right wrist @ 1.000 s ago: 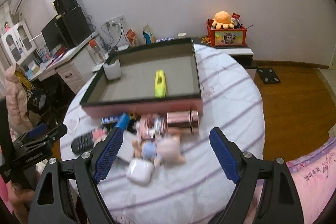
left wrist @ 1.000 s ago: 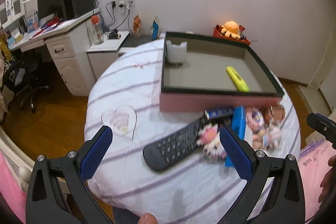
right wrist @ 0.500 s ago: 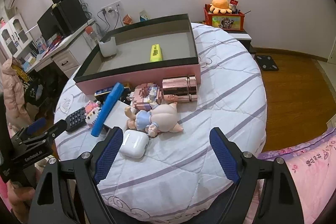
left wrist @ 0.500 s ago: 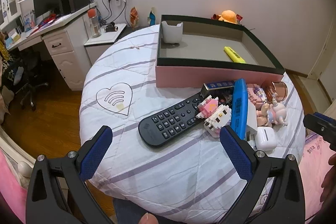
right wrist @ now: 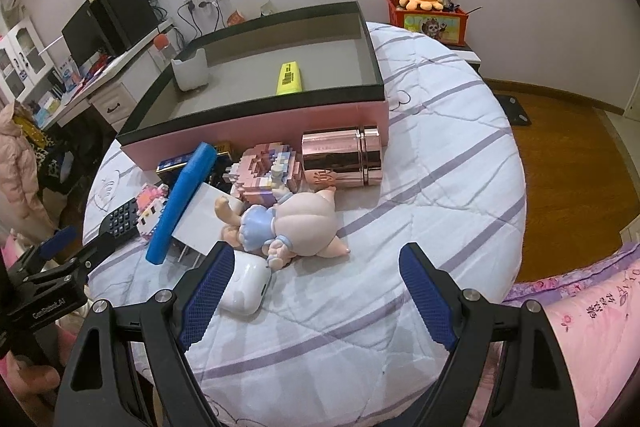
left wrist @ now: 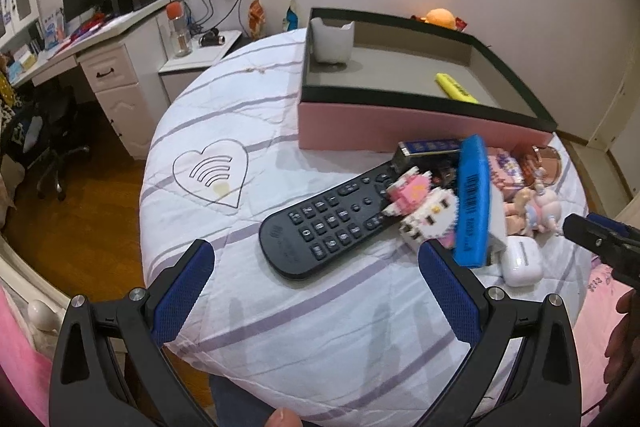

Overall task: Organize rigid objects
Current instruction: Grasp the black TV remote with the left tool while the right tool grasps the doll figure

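Both grippers are closing in on the clutter: left gripper (left wrist: 316,273) gaping empty at the remote (left wrist: 332,221), right gripper (right wrist: 316,277) gaping empty before the pig figurine (right wrist: 298,221), beside the tray's (right wrist: 256,129) front wall; sorting is barely starting

From the left wrist we look low across the round table (left wrist: 248,115), with the pink box (left wrist: 400,131) at one o'clock. From the right wrist we face it at eleven o'clock (right wrist: 256,131). Both views sit close and share the table's clutter.
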The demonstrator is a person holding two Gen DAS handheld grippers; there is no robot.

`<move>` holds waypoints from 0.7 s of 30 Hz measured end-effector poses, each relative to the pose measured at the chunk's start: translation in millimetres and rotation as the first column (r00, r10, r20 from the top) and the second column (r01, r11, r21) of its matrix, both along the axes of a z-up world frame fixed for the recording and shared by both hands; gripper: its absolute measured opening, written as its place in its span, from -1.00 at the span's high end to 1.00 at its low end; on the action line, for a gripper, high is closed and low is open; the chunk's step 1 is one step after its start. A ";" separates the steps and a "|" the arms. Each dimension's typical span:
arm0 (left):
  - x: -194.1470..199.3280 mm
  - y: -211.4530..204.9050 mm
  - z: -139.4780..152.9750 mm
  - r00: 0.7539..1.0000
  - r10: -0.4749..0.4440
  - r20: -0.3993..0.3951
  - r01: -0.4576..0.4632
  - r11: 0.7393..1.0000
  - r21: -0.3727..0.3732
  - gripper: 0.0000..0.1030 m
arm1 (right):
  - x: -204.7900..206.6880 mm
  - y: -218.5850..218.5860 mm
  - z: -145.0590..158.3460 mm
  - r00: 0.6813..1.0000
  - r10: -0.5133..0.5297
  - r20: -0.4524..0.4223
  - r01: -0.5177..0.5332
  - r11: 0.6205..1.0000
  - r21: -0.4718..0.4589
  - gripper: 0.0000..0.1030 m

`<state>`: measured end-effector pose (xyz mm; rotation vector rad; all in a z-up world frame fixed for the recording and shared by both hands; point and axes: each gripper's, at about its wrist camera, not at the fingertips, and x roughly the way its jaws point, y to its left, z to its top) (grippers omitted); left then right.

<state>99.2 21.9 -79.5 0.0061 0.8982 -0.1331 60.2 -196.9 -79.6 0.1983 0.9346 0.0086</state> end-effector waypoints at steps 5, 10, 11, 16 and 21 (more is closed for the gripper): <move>11.3 2.8 -12.3 1.000 -0.011 -0.019 0.012 1.000 0.021 -1.00 | 5.7 -2.7 -5.1 1.000 0.001 -0.016 -0.001 1.000 0.008 -0.67; 26.7 -4.3 -21.2 0.996 -0.090 -0.010 0.090 0.993 0.075 -1.00 | 12.8 -5.6 -8.7 0.999 -0.010 -0.030 0.011 1.000 0.011 -0.67; 31.0 -7.7 -23.8 0.993 -0.119 -0.013 0.119 0.988 0.094 -1.00 | 13.7 -5.5 -9.2 0.999 -0.011 -0.032 0.012 1.000 0.011 -0.67; 47.8 -21.0 -27.3 0.964 -0.266 0.004 0.262 0.951 0.164 -1.00 | 18.5 -5.4 -12.2 0.999 -0.019 -0.045 0.019 1.000 0.006 -0.67; 62.8 -19.1 -33.6 0.939 -0.343 -0.025 0.343 0.933 0.107 -0.99 | 24.4 -3.7 -16.1 0.998 -0.024 -0.056 0.024 1.000 0.001 -0.67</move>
